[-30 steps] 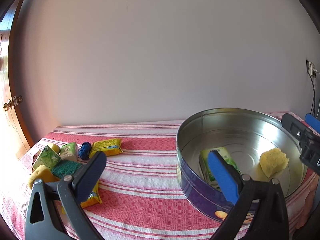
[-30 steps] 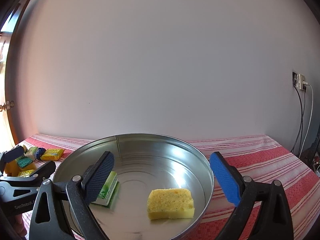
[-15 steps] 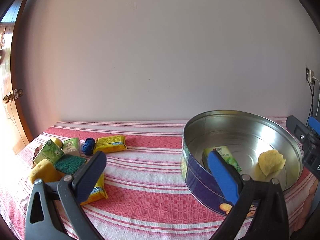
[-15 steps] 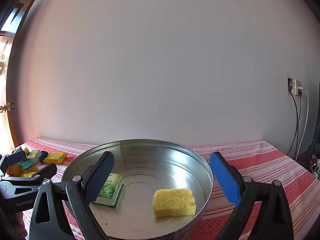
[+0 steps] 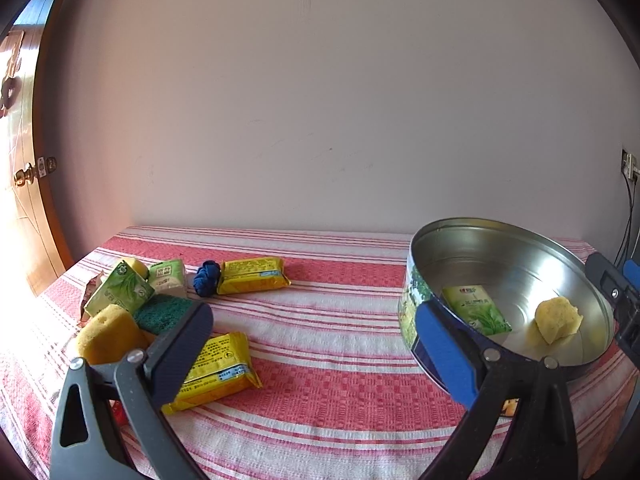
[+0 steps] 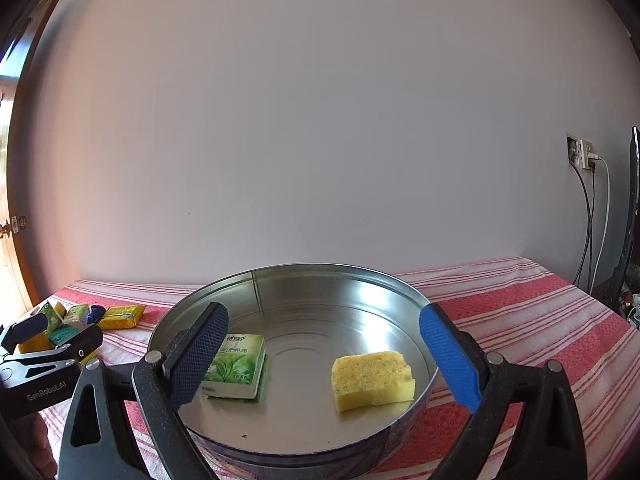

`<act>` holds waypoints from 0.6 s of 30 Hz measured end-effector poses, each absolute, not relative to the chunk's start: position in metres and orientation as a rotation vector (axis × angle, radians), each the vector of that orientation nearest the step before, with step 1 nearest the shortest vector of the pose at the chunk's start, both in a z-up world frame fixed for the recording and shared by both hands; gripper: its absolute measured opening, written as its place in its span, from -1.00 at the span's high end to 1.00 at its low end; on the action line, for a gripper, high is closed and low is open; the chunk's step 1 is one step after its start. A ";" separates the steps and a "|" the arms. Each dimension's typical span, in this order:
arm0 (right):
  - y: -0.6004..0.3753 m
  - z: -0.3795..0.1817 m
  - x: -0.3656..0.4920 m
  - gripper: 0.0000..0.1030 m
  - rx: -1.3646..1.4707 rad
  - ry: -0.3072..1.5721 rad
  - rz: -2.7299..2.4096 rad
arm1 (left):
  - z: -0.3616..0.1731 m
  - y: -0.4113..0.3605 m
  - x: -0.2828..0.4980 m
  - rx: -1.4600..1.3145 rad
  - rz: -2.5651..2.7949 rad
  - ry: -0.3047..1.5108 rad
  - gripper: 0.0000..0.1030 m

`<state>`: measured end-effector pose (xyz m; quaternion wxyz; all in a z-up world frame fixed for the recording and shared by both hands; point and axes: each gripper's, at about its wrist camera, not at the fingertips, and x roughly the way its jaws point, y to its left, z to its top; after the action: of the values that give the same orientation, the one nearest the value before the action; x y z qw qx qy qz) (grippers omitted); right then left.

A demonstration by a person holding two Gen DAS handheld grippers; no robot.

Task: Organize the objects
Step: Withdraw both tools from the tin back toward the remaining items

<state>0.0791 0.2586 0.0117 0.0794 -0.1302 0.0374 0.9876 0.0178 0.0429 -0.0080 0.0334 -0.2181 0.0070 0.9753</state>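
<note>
Here the left gripper (image 5: 316, 344) hung above the striped cloth (image 5: 340, 384), its jaws spread wide with nothing between them. The right gripper (image 6: 324, 356) was likewise wide and empty, poised over the near edge of the tin (image 6: 304, 276). Inside the tin lay a green packet (image 6: 234, 362) on the left and a yellow sponge (image 6: 372, 378) on the right, well apart from each other. On the cloth to the left of the tin sat a loose cluster: a yellow pack (image 5: 216, 368) nearest the left gripper, another yellow pack (image 5: 252, 274) farther back, a blue bundle (image 5: 207, 283) touching it, a green scourer (image 5: 162, 312), an orange sponge (image 5: 108, 334) and two green boxes (image 5: 118, 290).
</note>
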 end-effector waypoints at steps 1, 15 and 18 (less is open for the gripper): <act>0.255 0.011 0.079 -0.90 -0.405 0.118 2.961 | -0.008 0.041 0.018 -0.673 2.998 0.028 -0.99; 0.187 0.005 0.054 -0.90 -0.524 0.189 3.001 | -0.010 -0.013 0.009 -0.714 3.019 0.021 -0.99; 0.175 0.002 0.045 -0.90 -0.545 0.213 2.992 | -0.010 -0.028 0.007 -0.711 3.038 0.027 -0.99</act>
<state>0.0448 0.1752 0.0019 0.0463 -0.1785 0.0698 0.9804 0.0071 -0.0279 -0.0096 0.0109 -0.2278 0.0086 0.9736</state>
